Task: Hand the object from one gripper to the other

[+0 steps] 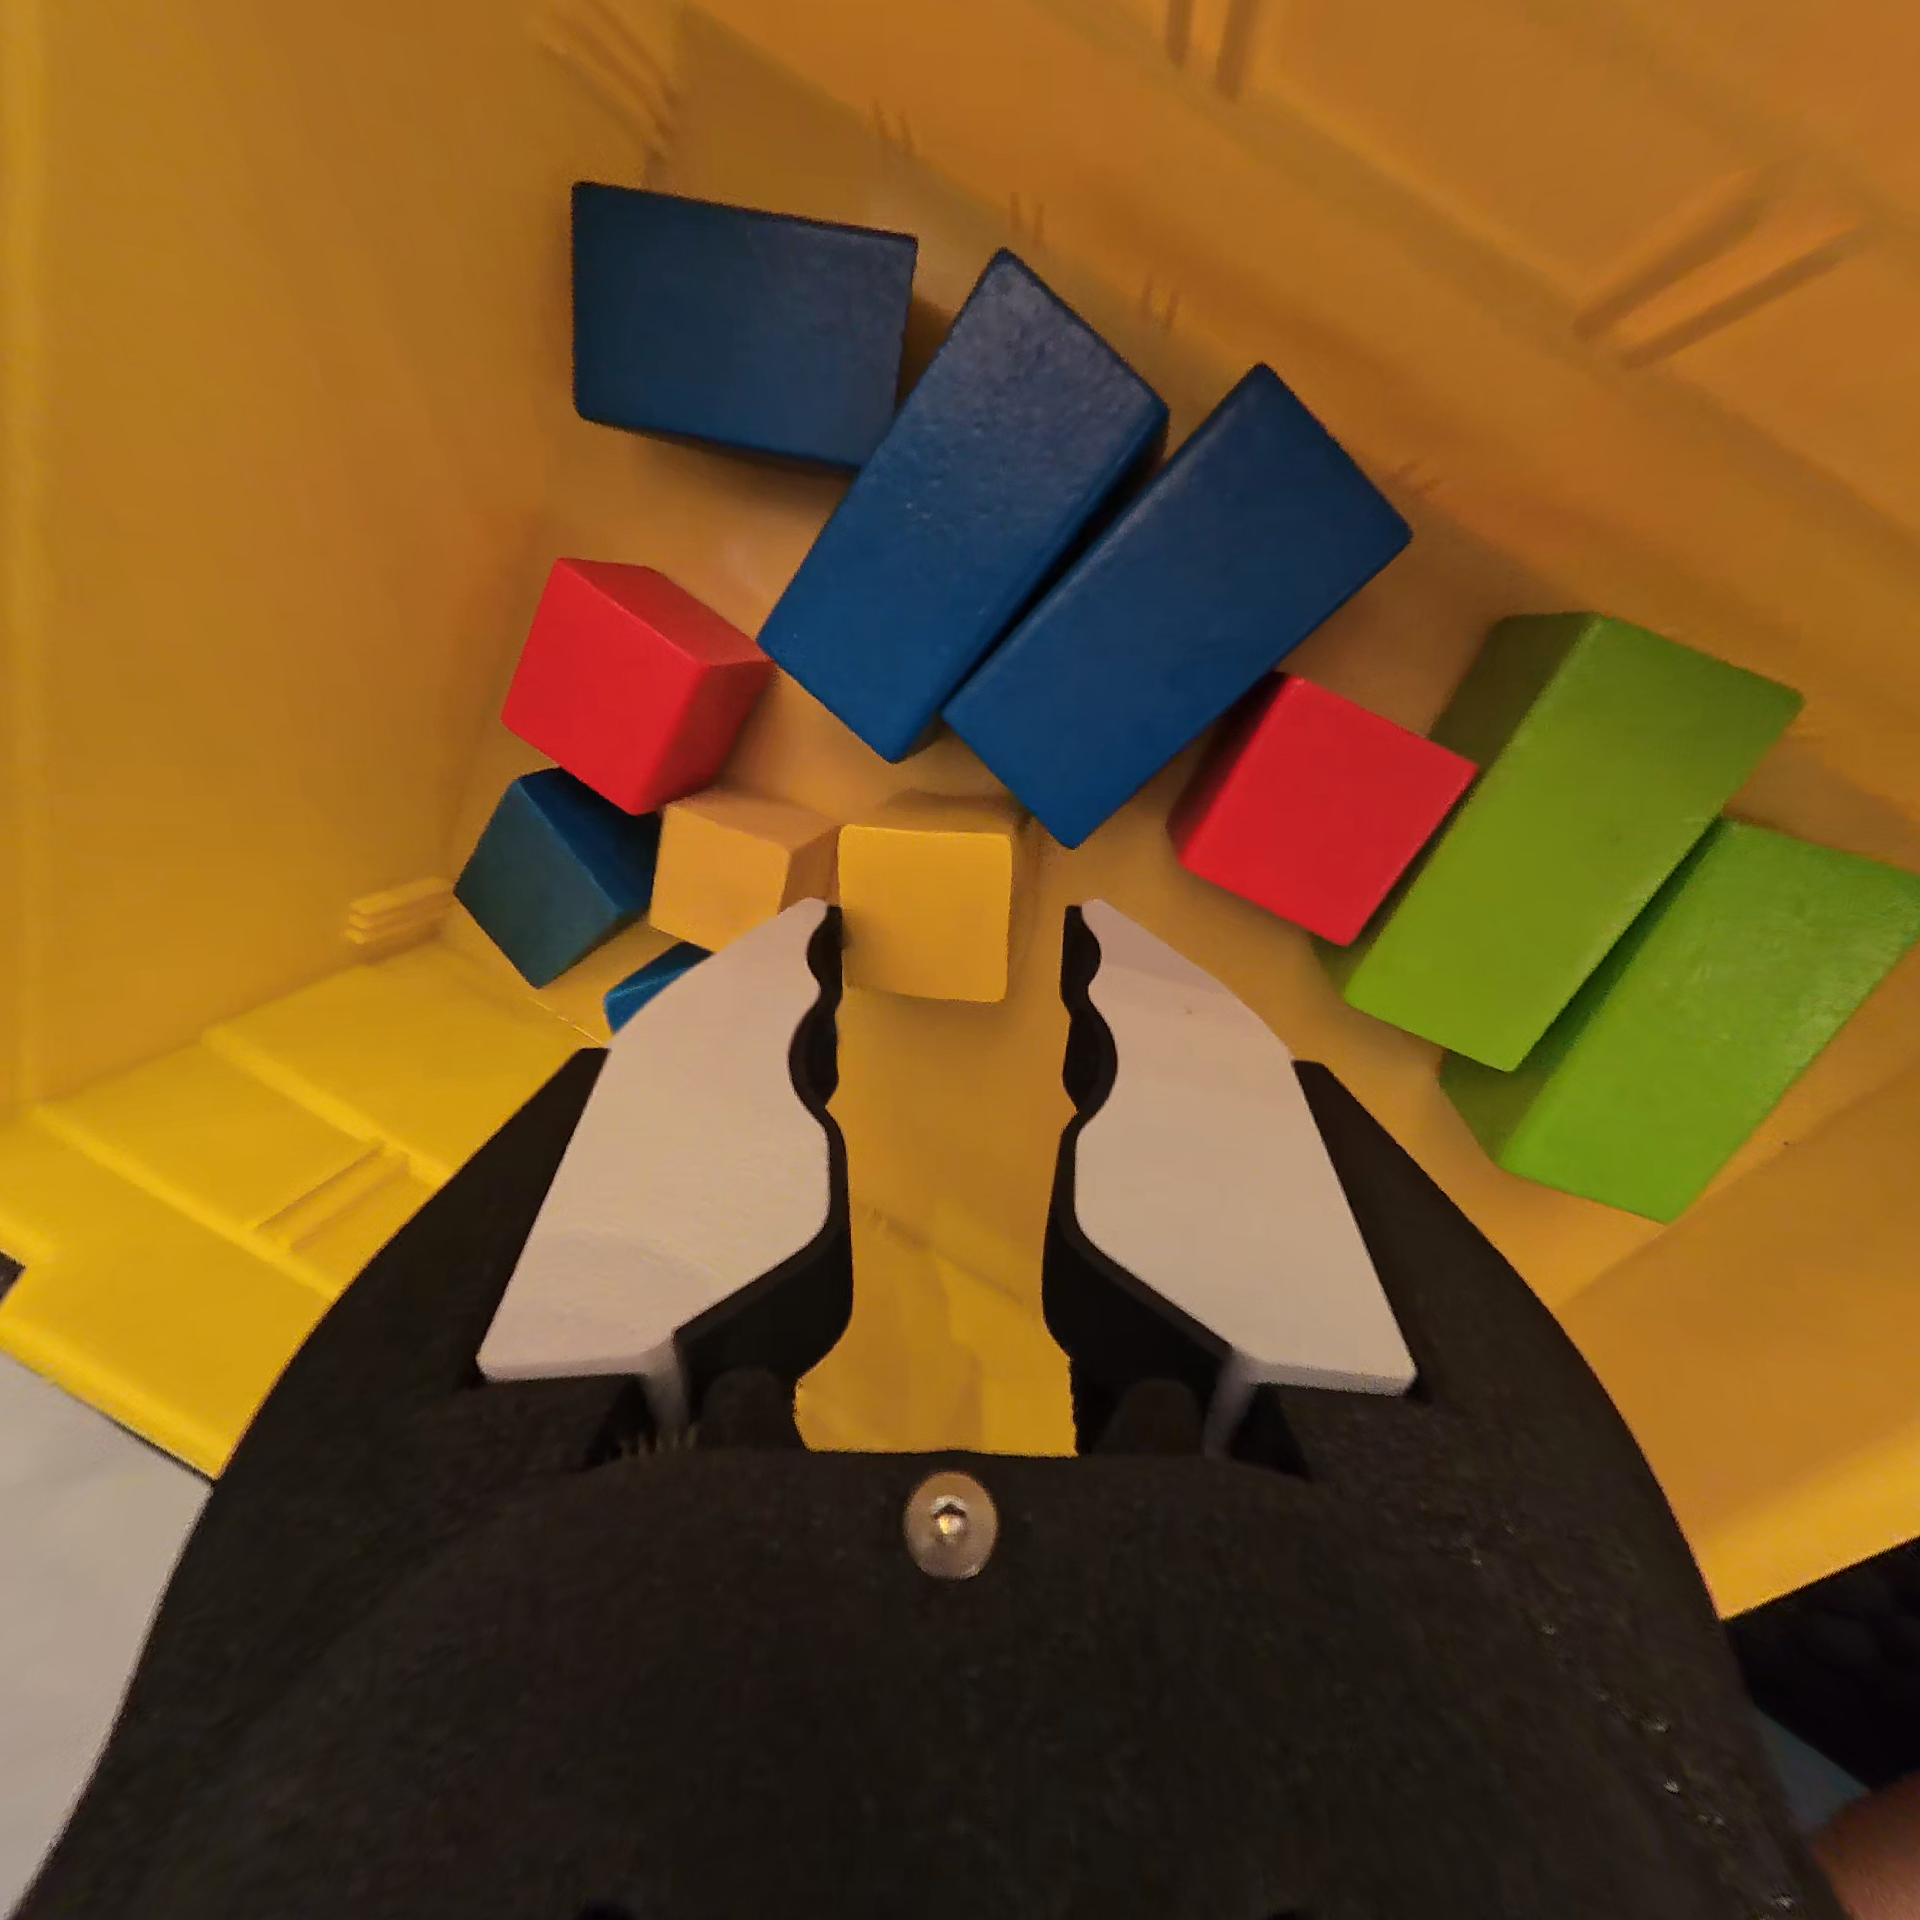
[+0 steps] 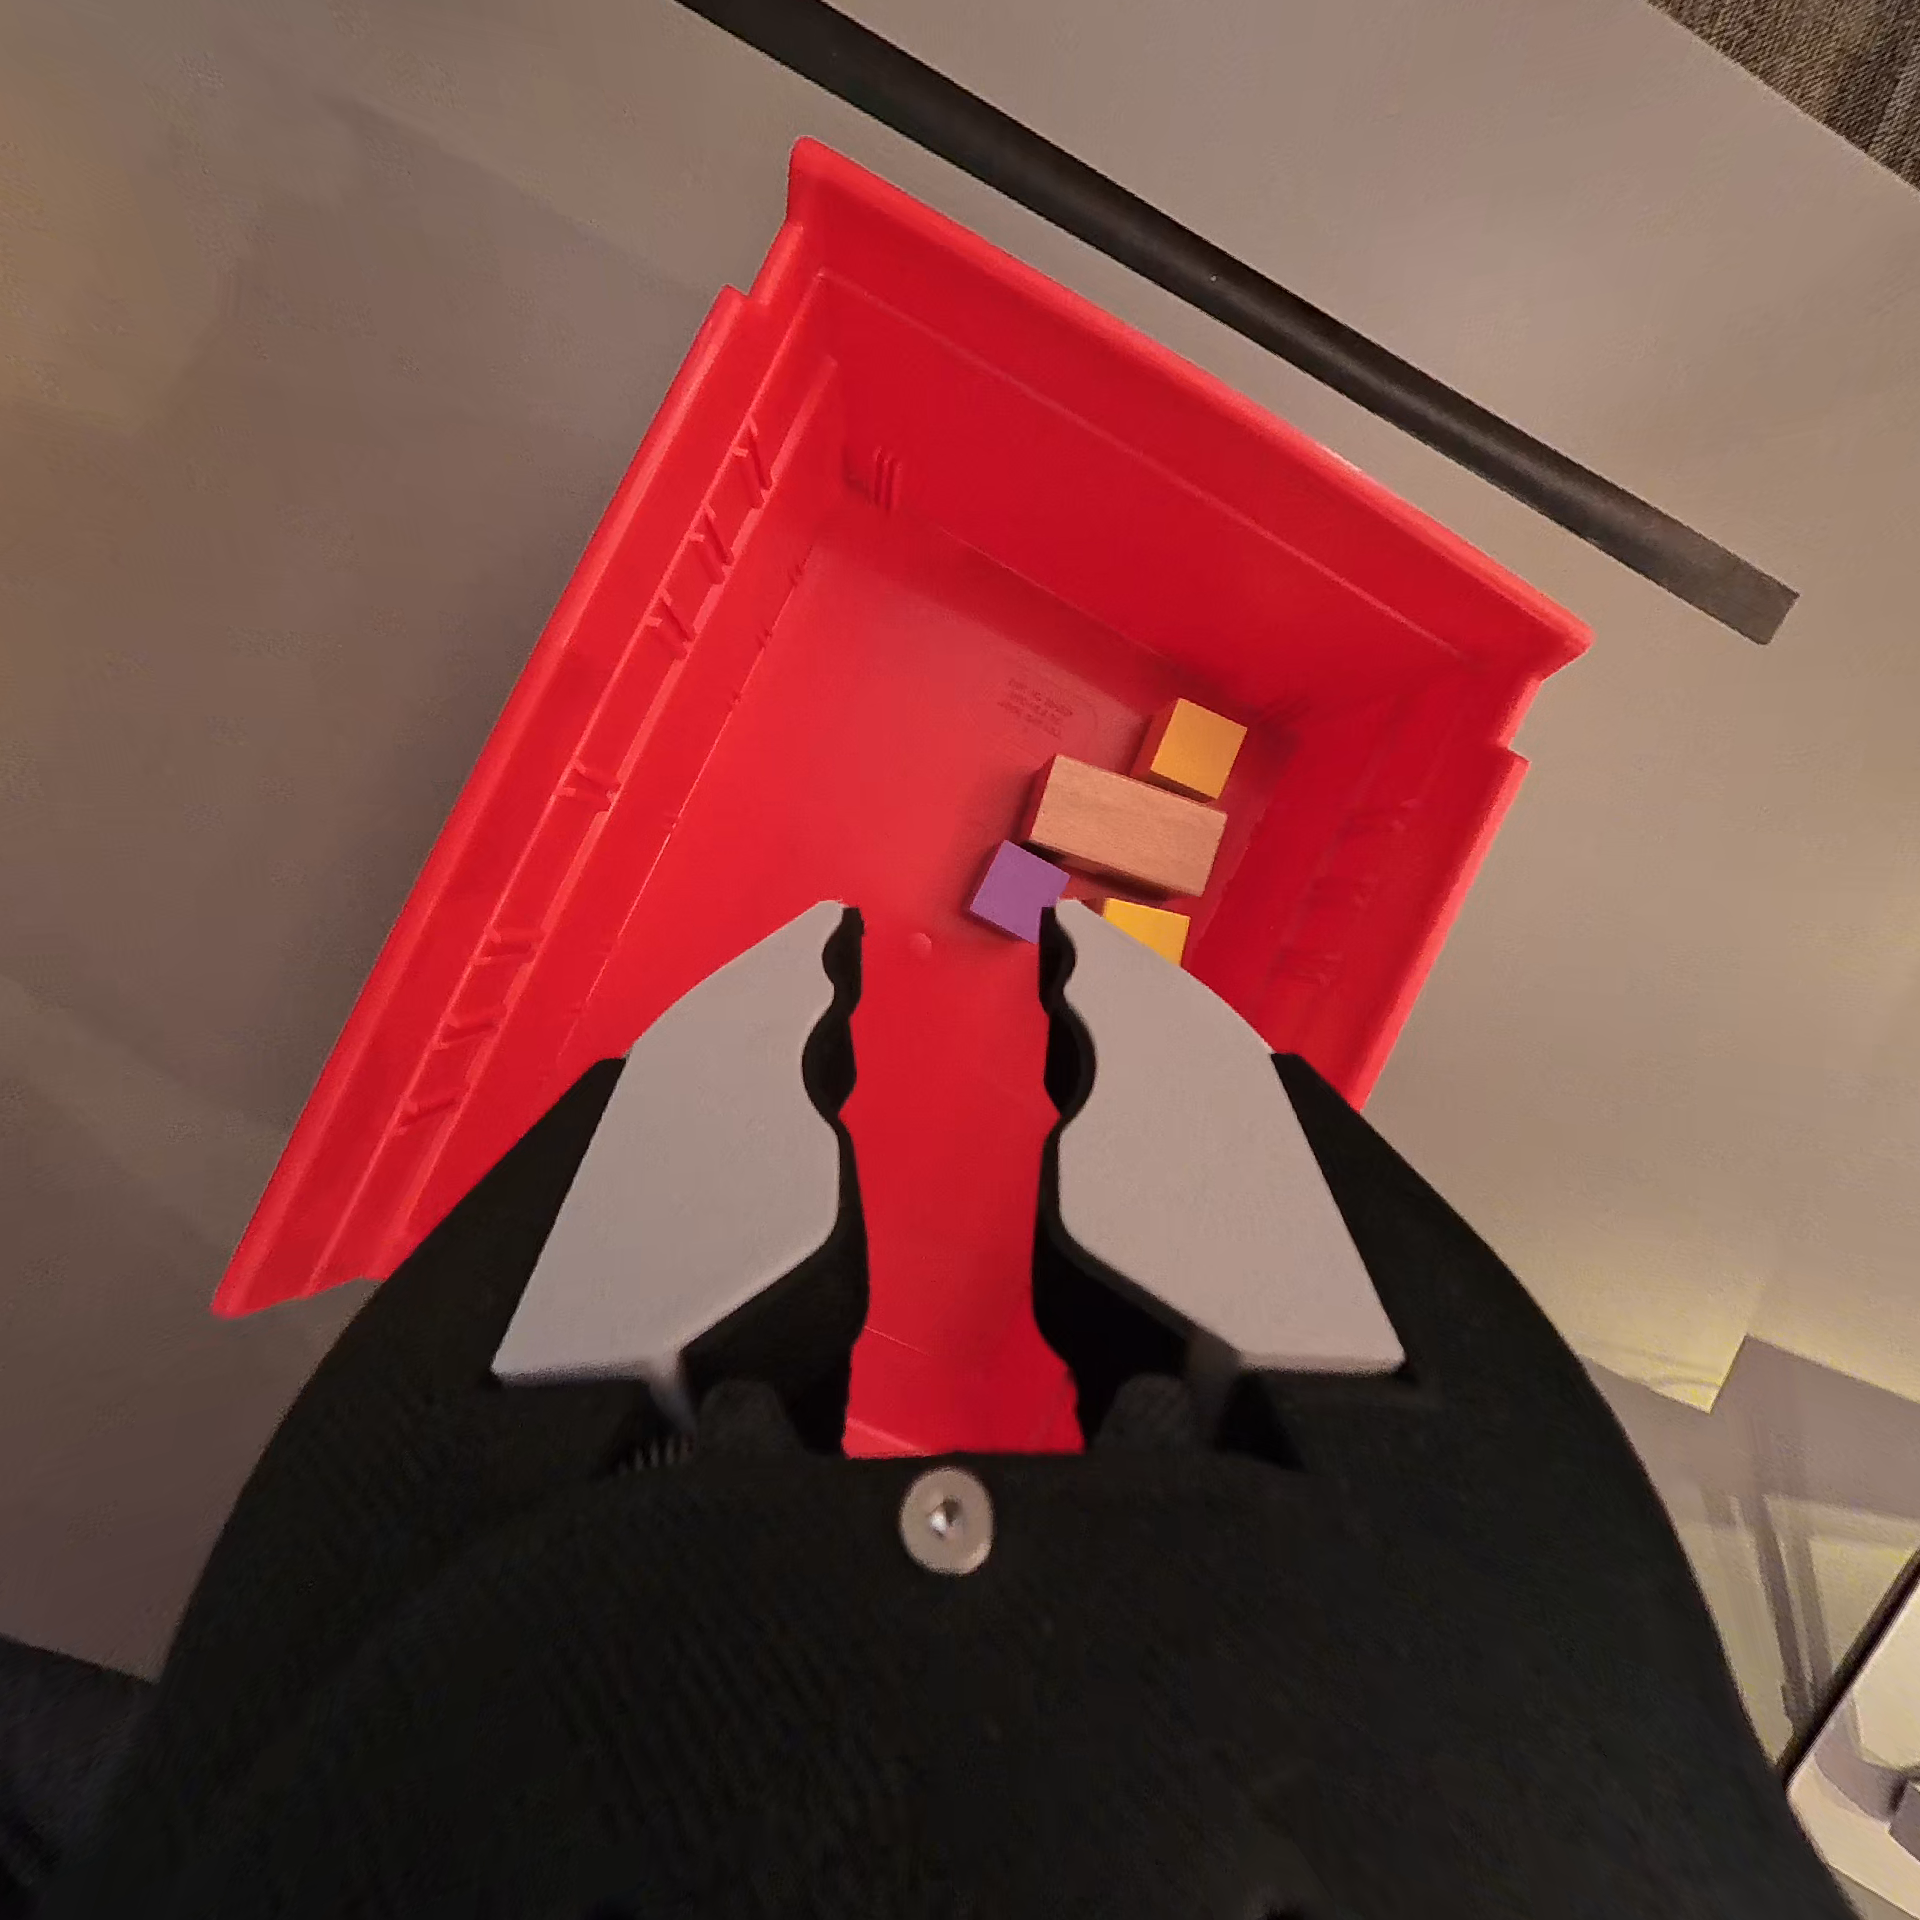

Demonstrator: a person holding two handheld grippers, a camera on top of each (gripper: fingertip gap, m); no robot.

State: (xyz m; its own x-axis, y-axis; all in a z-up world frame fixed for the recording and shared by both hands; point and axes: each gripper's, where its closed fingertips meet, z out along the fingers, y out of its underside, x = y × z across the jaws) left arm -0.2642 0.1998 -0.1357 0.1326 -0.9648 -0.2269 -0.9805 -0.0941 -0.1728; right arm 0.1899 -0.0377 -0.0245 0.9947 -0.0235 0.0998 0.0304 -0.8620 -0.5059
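Left wrist view: my left gripper [image 1: 945,920] is down inside the yellow bin [image 1: 260,520], jaws released and straddling a yellow cube [image 1: 925,909]. The left jaw tip is touching or nearly touching the cube's left face; the right tip stands clear of it. A second yellow cube [image 1: 727,868] sits just left of the first, a red cube [image 1: 634,681] above that, three long blue blocks [image 1: 961,499] beyond it, and green blocks [image 1: 1579,831] to its right with another red cube [image 1: 1314,800] between.

I judge the cube a light, rigid, painted-wood piece: smooth faces, possibly slick. Best hold is square across two opposite flat faces, low enough to leave the top half free for the other jaws.

Right wrist view: right gripper [image 2: 948,920] hovers over the red bin [image 2: 935,436] on the desk [image 2: 260,520], jaws released, holding nothing. A purple cube [image 2: 1018,888] lies just off its right tip, with a plain wooden block [image 2: 1127,836] and orange cubes [image 2: 1195,748] beyond.
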